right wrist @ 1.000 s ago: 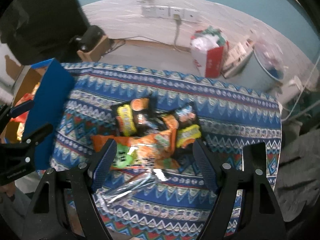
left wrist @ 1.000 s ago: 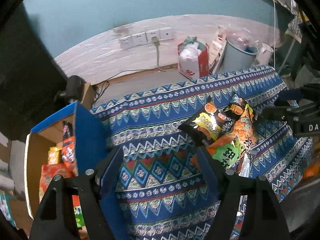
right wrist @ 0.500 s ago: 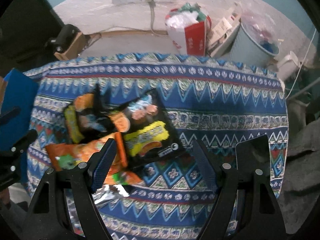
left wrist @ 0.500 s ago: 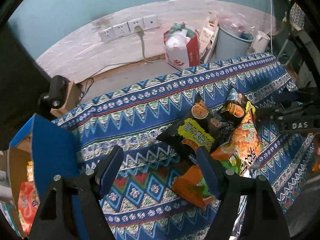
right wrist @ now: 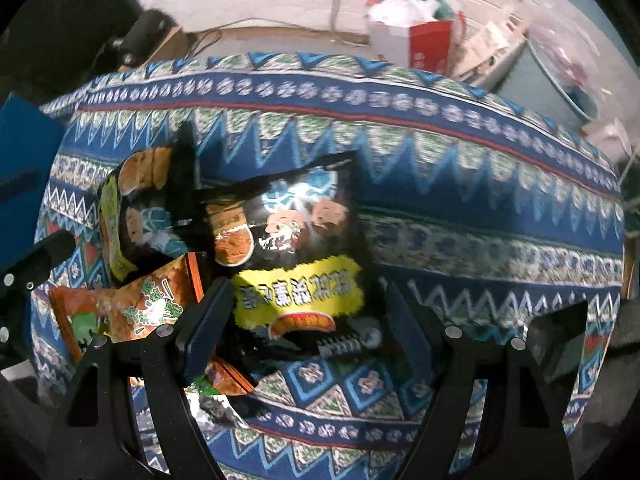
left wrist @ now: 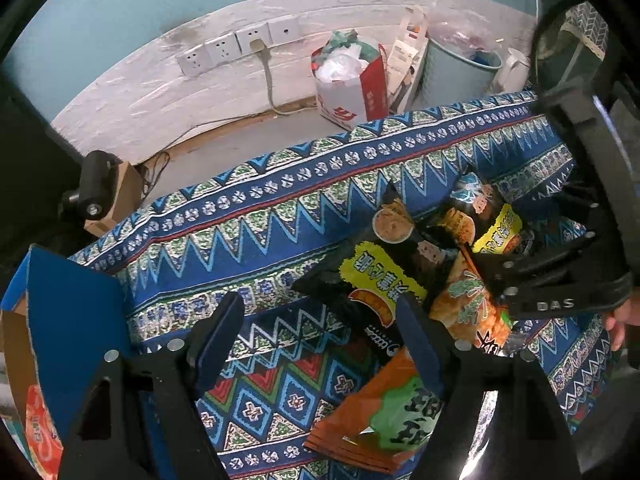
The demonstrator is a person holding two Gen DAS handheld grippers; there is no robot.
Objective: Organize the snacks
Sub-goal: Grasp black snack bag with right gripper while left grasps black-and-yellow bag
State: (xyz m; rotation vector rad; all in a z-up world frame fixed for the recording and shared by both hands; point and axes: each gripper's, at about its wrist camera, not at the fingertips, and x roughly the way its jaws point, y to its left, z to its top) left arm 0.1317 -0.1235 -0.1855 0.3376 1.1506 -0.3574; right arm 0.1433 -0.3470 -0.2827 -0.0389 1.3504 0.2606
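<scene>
A pile of snack bags lies on the patterned cloth (left wrist: 280, 200). It holds a black bag with a yellow band (left wrist: 384, 280), a second black bag (left wrist: 484, 224), an orange bag (left wrist: 468, 304) and an orange-green bag (left wrist: 392, 412). My left gripper (left wrist: 318, 336) hangs over the pile's left edge. Its jaws are opening, and only cloth and a corner of the black bag lie between them, untouched. My right gripper (right wrist: 306, 324) is open and close above the second black bag (right wrist: 296, 248), which lies between its fingers without being pinched. A cardboard box with a blue flap (left wrist: 60, 320) stands at the left.
Snack packs (left wrist: 40, 432) fill the box. A silver packet (right wrist: 216, 408) lies at the pile's near edge. Behind the table stand a red-and-white paper bag (left wrist: 352, 80), a pale blue bin (left wrist: 460, 68) and wall sockets (left wrist: 240, 44). A hand (left wrist: 620, 320) holds the right gripper.
Both grippers came down towards the snack pile. The left one swung right, away from the box, and its jaws widened a little. The right one now sits close over the second black bag.
</scene>
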